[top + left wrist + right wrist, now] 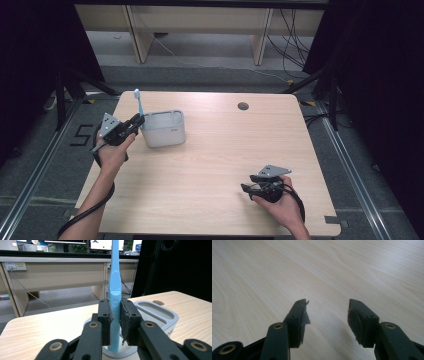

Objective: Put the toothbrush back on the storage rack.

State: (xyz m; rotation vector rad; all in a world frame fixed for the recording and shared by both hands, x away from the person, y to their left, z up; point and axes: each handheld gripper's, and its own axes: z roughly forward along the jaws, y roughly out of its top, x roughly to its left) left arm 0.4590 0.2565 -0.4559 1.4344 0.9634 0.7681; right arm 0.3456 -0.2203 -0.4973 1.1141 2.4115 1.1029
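A light blue toothbrush [139, 104] stands upright at the left edge of a white holder [165, 129] on the table's left side. My left gripper [136, 122] is shut on its handle. In the left gripper view the toothbrush [114, 290] rises between the black pads, its lower end reaching down into a compartment of the holder [160, 315]. My left gripper [115, 322] clamps it from both sides. My right gripper [246, 187] rests low over the table near the front right, open, with nothing between its fingers. My right gripper [328, 315] shows bare wood in its gap.
The wooden table [220, 150] has a round cable hole [243, 106] at its back edge. Desks and cables stand on the floor beyond the table. Black curtains flank both sides.
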